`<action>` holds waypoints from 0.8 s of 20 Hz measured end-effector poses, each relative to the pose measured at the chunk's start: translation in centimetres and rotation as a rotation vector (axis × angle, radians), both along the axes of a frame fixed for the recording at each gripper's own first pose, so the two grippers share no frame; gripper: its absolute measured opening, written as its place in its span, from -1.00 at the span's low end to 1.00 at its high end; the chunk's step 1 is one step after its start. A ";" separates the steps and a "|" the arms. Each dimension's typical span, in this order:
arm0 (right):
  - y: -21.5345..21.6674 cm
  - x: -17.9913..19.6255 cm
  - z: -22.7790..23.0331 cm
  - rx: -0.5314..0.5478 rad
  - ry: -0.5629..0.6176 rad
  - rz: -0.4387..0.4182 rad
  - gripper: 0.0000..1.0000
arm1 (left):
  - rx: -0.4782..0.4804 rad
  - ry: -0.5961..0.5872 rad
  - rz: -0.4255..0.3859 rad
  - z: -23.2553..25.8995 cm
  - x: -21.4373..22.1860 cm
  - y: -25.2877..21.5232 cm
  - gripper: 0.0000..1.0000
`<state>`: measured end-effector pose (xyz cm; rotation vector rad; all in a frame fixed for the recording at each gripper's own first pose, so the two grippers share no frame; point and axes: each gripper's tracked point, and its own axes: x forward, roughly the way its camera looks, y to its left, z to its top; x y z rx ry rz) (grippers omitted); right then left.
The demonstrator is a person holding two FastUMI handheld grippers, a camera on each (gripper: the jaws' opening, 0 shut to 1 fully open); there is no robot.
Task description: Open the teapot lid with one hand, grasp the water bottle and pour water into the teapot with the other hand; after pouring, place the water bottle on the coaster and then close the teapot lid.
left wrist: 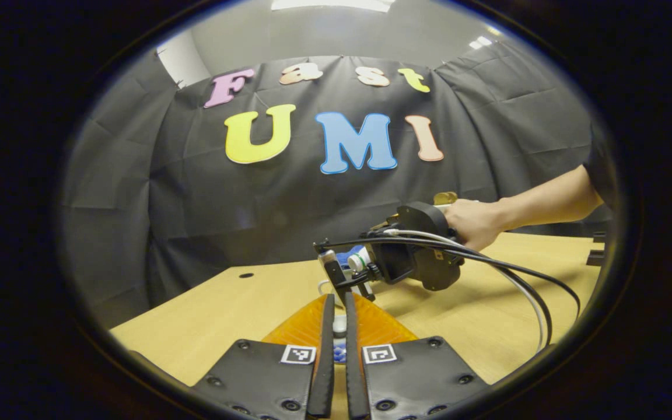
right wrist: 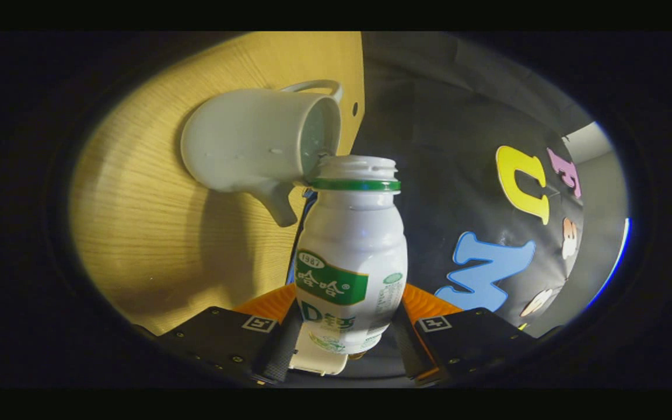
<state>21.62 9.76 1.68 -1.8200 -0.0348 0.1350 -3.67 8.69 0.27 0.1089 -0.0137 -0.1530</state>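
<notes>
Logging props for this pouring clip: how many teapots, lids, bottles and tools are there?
Teapot: 1
Lid: 1
Bottle: 1
Tools: 2 (left tool, right tool)
Total: 5

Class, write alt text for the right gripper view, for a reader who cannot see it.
The right gripper holds a white bottle, uncapped and tipped so its mouth meets the open top of a white teapot on a wooden table. The camera is rolled sideways, so the table fills the left and the black cloth wall the right.
</notes>
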 end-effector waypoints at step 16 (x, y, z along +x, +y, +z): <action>0.5 0.2 1.9 -0.063 -0.057 0.028 0.46 | 0.032 -0.009 0.024 0.3 -0.2 0.5 -0.64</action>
